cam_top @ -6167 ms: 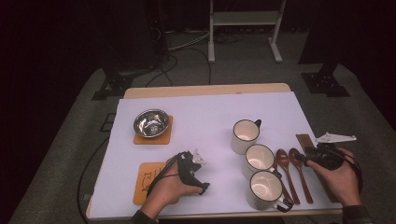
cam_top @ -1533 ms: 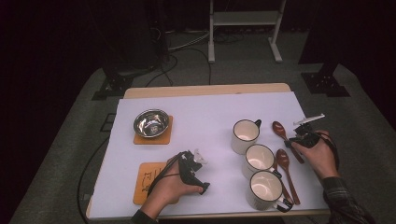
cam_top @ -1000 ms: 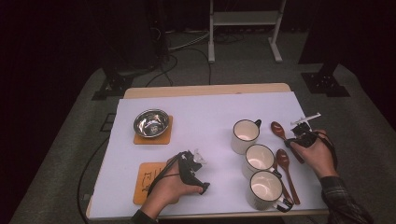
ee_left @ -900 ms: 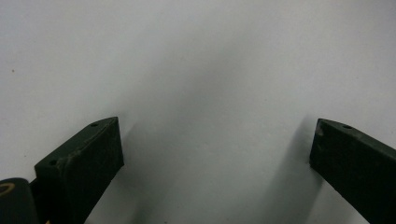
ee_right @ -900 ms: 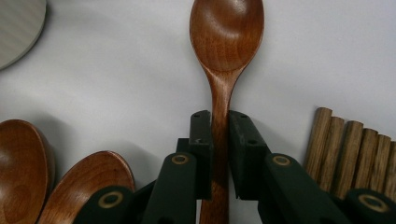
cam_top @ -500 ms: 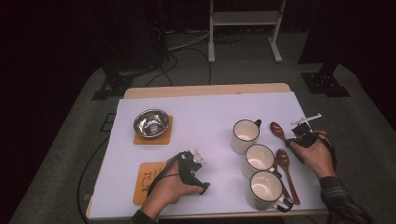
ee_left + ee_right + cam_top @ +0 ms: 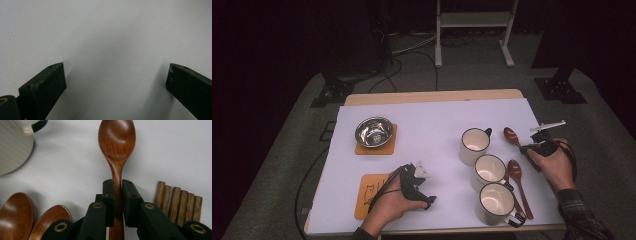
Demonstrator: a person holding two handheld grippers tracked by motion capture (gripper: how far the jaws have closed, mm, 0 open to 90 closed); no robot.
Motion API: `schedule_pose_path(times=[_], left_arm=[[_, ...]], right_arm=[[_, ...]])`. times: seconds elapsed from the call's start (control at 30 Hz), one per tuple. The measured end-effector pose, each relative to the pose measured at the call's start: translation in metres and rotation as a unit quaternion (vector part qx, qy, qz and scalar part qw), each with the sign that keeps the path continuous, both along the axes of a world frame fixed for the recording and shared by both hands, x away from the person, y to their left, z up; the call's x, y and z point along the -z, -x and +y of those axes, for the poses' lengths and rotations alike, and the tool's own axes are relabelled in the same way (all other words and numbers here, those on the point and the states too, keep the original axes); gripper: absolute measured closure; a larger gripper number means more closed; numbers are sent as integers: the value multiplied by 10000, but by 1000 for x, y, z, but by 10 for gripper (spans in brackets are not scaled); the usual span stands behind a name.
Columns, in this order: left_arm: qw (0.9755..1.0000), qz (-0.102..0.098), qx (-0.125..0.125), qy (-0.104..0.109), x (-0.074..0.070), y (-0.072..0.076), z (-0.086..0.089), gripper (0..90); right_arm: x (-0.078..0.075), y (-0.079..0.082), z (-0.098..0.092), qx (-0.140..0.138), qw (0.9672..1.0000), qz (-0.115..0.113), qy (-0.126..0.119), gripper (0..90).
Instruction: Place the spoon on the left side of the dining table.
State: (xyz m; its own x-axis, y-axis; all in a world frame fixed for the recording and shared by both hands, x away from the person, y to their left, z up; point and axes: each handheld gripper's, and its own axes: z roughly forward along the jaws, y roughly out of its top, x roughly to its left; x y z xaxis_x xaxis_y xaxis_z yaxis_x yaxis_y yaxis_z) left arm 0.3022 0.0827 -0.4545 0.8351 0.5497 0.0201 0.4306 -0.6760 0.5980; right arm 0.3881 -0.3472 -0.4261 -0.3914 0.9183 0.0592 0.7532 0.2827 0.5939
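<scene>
My right tongs [image 7: 117, 202] clench the wooden spoon [image 7: 117, 150] by its handle, long axis in line with them, bowl pointing away, hollow up. My left tongs [image 7: 115, 82] rest released on the desk [image 7: 432, 125].

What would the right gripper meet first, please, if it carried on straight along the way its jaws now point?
Probably nothing: beyond the right gripper and the spoon it grips lies bare white table cover; the mug sits off to one side.

- The right gripper [image 7: 116, 202] is showing black jaws with brass-ringed pivots and small screw holes.
- The left gripper [image 7: 414, 182] is wearing a grey three-cornered plate and trailing a black cable.
- A dark plaid sleeve [image 7: 579, 215] is covering the right forearm.
</scene>
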Motion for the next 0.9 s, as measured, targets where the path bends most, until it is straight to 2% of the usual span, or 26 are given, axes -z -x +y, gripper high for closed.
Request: schedule_pose_path(times=[0.43,0.9], left_arm=[[10000,21,1,-28,0,0,0,13],[10000,40,-11,-58,-1,-1,-1,13]], right_arm=[[-15,1,0,-124,9995,-134,-257,805],[-34,2,-1,-166,9985,-321,-400,805]])
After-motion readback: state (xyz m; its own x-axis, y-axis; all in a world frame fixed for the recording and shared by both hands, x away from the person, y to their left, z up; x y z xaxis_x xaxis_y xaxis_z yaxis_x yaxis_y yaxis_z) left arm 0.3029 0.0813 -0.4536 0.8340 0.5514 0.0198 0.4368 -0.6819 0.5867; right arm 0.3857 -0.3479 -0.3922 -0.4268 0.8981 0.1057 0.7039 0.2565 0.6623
